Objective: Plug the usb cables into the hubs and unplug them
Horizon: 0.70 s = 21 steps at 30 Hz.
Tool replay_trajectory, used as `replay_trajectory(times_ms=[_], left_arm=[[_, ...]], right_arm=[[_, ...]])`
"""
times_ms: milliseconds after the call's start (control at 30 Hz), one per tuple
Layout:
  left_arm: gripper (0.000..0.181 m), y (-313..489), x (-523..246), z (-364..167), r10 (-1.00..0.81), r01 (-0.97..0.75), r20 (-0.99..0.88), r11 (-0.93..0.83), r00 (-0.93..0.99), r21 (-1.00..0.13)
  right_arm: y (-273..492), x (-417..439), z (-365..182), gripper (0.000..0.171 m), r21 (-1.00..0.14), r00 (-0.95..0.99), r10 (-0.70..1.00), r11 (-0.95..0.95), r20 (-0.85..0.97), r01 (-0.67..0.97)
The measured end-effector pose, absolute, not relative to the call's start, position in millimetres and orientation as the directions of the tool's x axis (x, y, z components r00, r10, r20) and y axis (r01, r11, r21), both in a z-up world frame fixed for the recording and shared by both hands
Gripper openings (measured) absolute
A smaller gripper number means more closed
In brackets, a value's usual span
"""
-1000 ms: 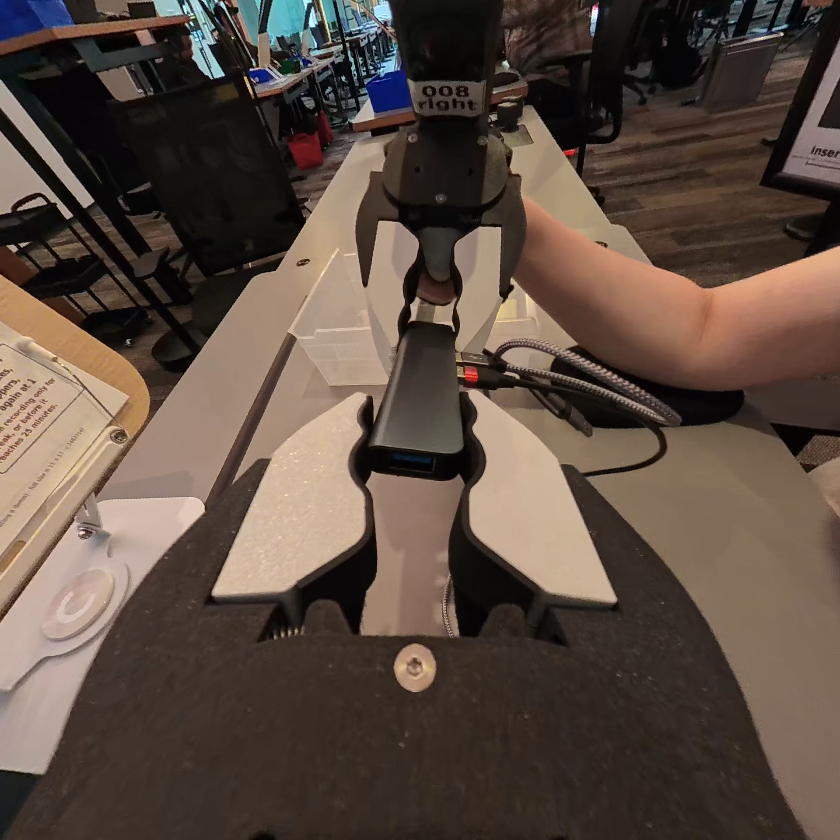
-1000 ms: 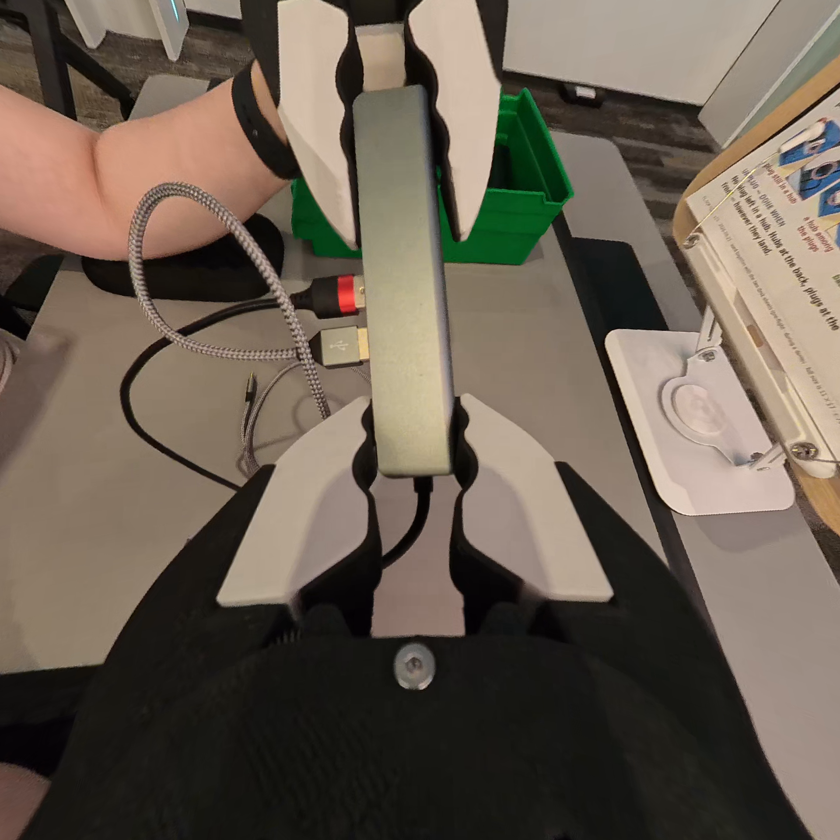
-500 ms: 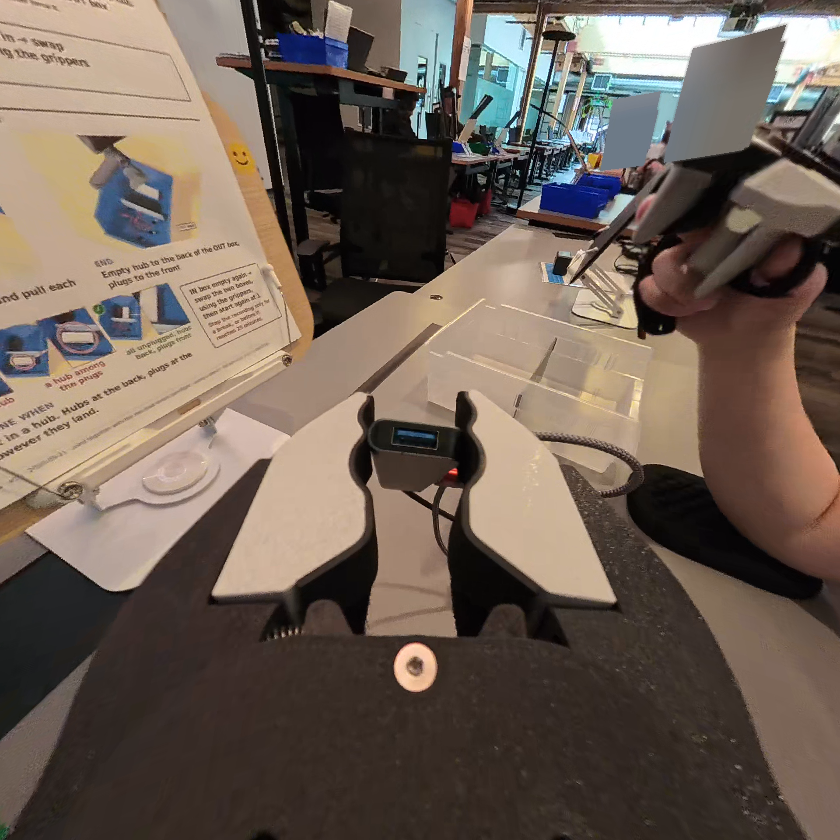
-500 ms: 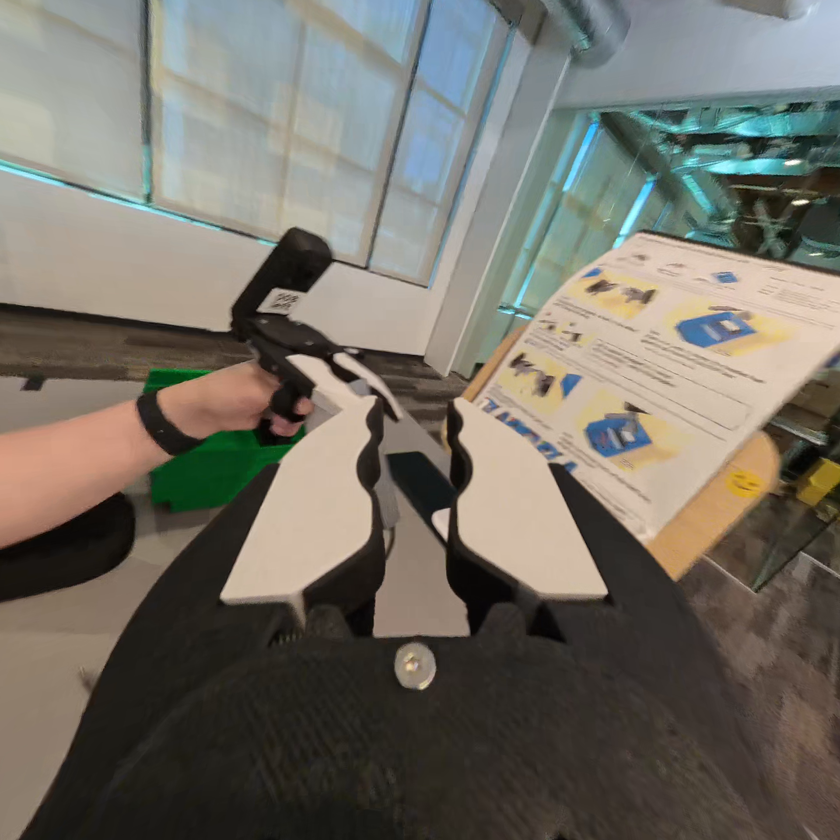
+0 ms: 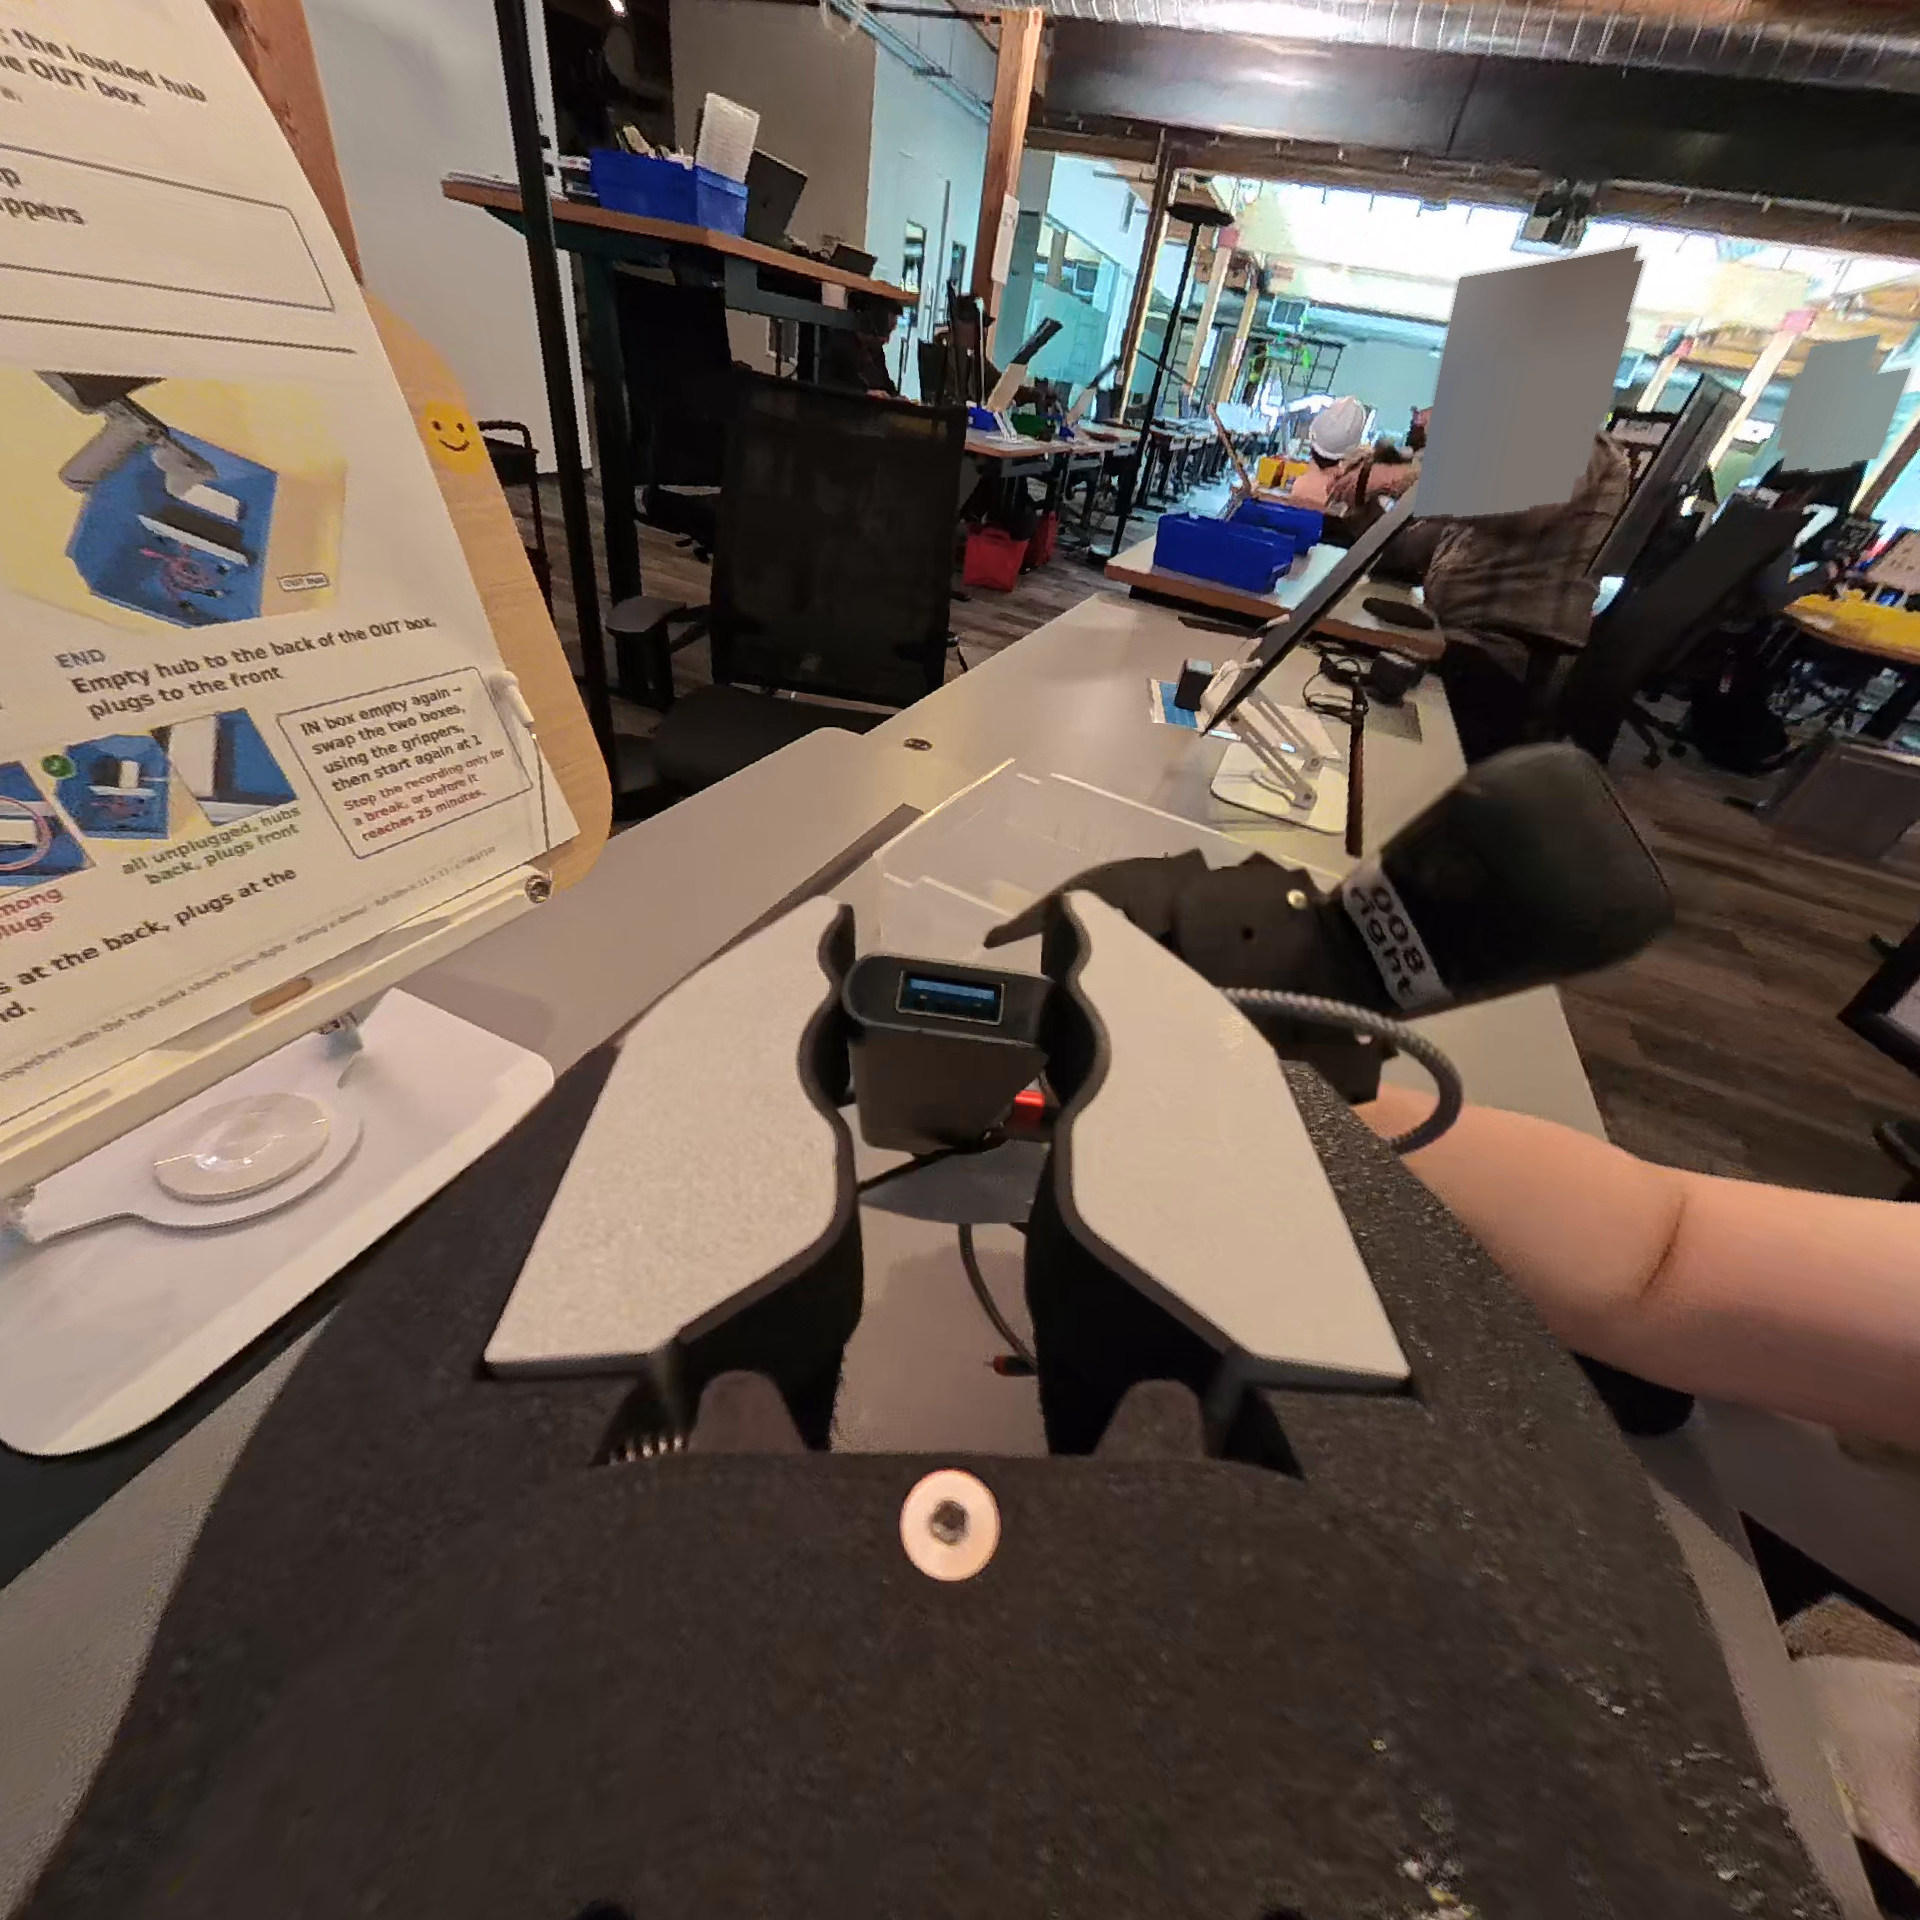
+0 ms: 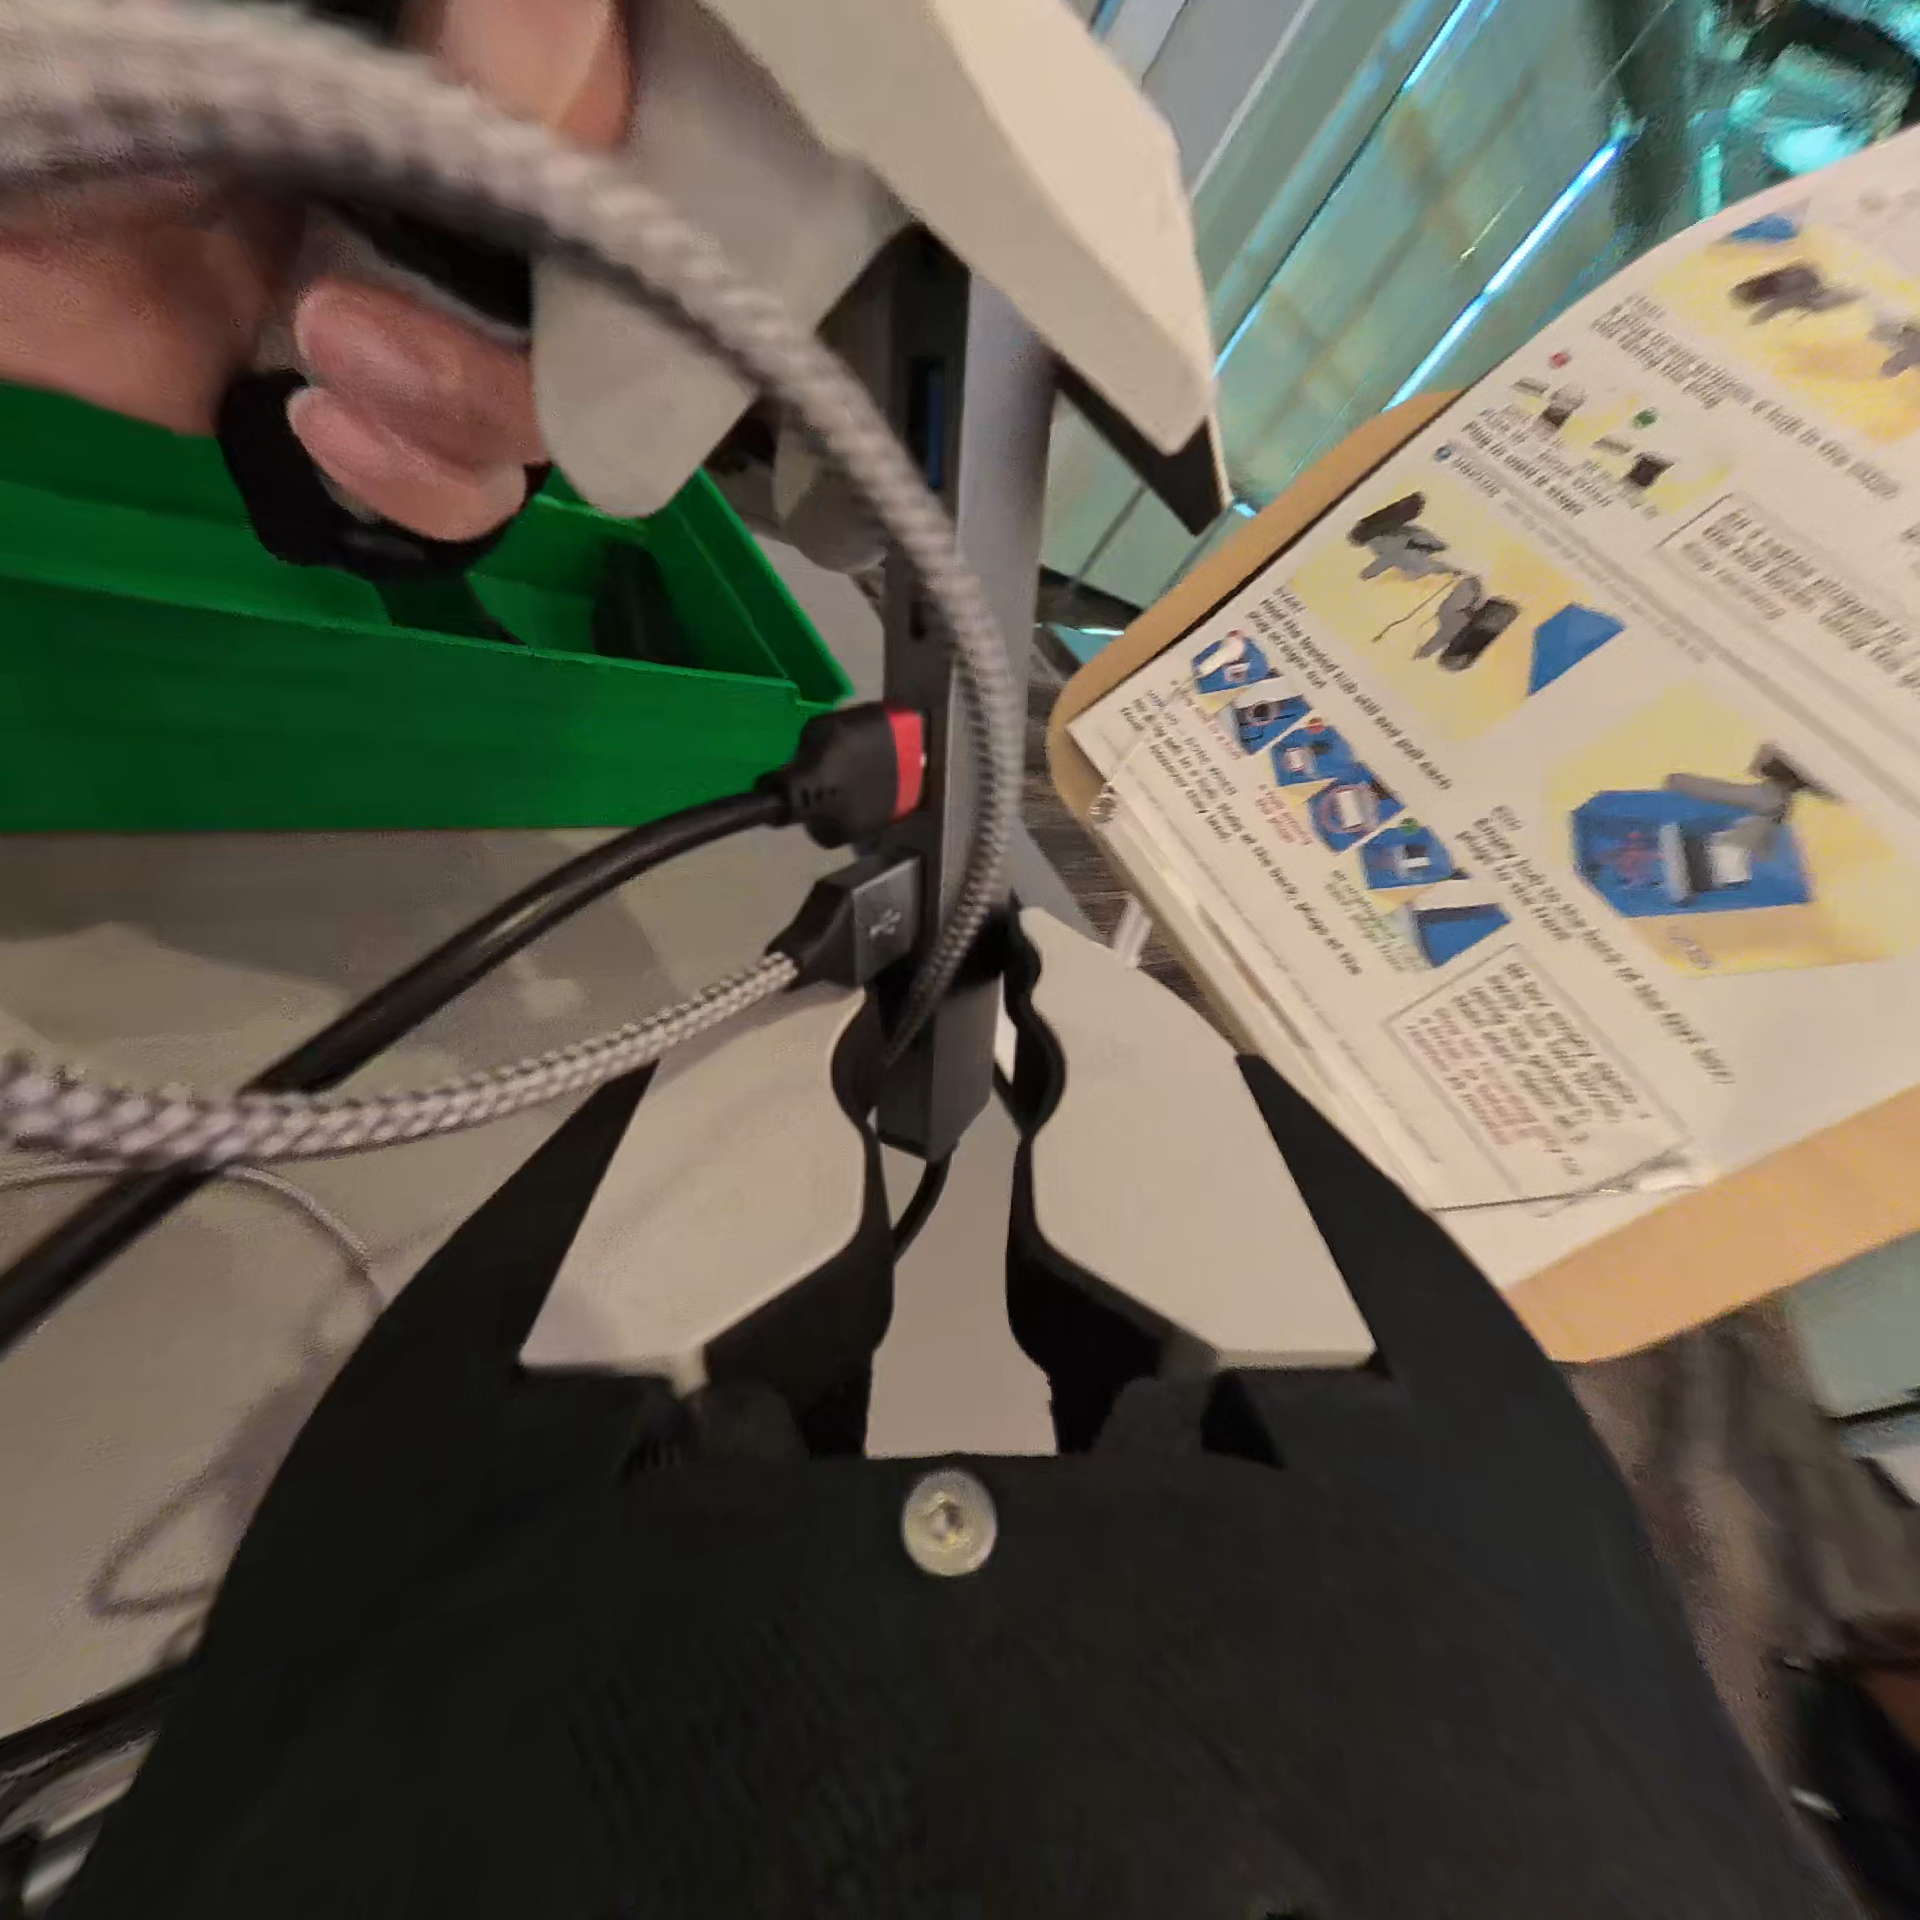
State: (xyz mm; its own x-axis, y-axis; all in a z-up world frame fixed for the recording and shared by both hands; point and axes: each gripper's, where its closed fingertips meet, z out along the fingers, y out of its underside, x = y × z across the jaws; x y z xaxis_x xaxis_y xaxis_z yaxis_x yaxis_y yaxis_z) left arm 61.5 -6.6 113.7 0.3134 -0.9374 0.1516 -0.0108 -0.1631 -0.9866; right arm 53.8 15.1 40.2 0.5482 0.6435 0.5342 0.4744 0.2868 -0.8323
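Observation:
My left gripper (image 5: 948,935) is shut on the top end of a dark grey USB hub (image 5: 940,1049), whose blue port faces the camera. In the right wrist view the hub (image 6: 987,623) stands upright. My right gripper (image 6: 940,997) is closed around its lower end. A red-and-black plug (image 6: 883,769) and a silver plug (image 6: 873,920) sit in the hub's left side. A grey braided cable (image 6: 727,270) loops over the hub. The left gripper's fingers (image 6: 987,156) grip it from above. The right gripper's body (image 5: 1455,894) shows behind my left gripper's right finger.
A green bin (image 6: 312,675) stands on the grey table to the left. An instruction sheet on a wooden board (image 6: 1558,727) stands close on the right; it shows at the left in the left wrist view (image 5: 208,623). A clear plastic bin (image 5: 1018,831) lies ahead. Across from one pair of fingers to the other is roughly 8 centimeters.
A second ago both grippers held the hub level over the table. The right gripper then let go and swung away. It is now back on the hub's lower end. The left has tilted the hub upright.

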Motion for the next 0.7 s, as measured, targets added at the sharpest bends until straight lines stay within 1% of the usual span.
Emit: replay_trajectory(times_ms=[33,100,167,233,267,333,400,433,467,533,567,700], left_arm=[[0.034,-7.0,61.8,115.7,-0.938,0.008,0.160,-0.165,0.306,-0.986],[0.035,-11.2,61.7,117.6,-0.956,0.010,0.123,-0.125,0.268,-0.992],[0.037,-15.7,60.1,114.1,-0.968,-0.048,0.048,-0.062,0.245,-0.997],[0.062,-18.1,56.8,114.0,-0.960,-0.107,-0.075,0.048,0.269,-0.993],[0.063,-21.7,55.7,112.7,-0.947,-0.151,-0.172,0.134,0.273,-0.979],[0.066,-26.0,55.7,106.2,-0.884,-0.262,-0.366,0.294,0.290,-0.919],[0.069,-34.5,61.4,93.7,-0.810,-0.375,-0.534,0.430,0.241,-0.821],[0.065,-36.1,64.9,89.7,-0.766,-0.416,-0.602,0.482,0.227,-0.771],[0.057,-37.1,68.8,89.0,-0.720,-0.440,-0.656,0.526,0.225,-0.728],[0.041,-49.5,80.4,87.4,-0.673,-0.427,-0.718,0.605,0.176,-0.672],[0.038,-53.0,84.9,84.6,-0.656,-0.434,-0.739,0.627,0.154,-0.647],[0.037,-49.9,95.1,70.0,-0.582,-0.511,-0.806,0.662,0.110,-0.548]], right_arm=[[15.0,57.1,43.2,0.019,-0.812,0.545,0.618,0.306,0.566,0.496],[14.2,66.7,52.6,0.018,-0.779,0.539,0.579,0.327,0.612,0.534],[12.2,80.1,62.8,0.014,-0.717,0.510,0.518,0.364,0.686,0.595],[11.8,95.5,69.4,0.012,-0.630,0.466,0.441,0.380,0.767,0.678],[10.3,101.2,72.5,0.012,-0.593,0.442,0.412,0.390,0.797,0.705],[2.6,104.8,72.7,0.012,-0.548,0.378,0.424,0.416,0.823,0.726],[-5.8,106.3,71.3,0.012,-0.498,0.310,0.428,0.451,0.849,0.740],[-7.9,108.1,71.2,0.012,-0.480,0.289,0.427,0.455,0.857,0.750],[-10.6,109.1,69.3,0.012,-0.471,0.268,0.442,0.454,0.856,0.756],[-15.1,111.1,68.8,0.011,-0.455,0.241,0.450,0.463,0.860,0.761],[-16.1,112.4,67.9,0.011,-0.452,0.232,0.458,0.459,0.858,0.765],[-20.6,114.5,56.6,0.012,-0.408,0.160,0.494,0.448,0.855,0.796]])
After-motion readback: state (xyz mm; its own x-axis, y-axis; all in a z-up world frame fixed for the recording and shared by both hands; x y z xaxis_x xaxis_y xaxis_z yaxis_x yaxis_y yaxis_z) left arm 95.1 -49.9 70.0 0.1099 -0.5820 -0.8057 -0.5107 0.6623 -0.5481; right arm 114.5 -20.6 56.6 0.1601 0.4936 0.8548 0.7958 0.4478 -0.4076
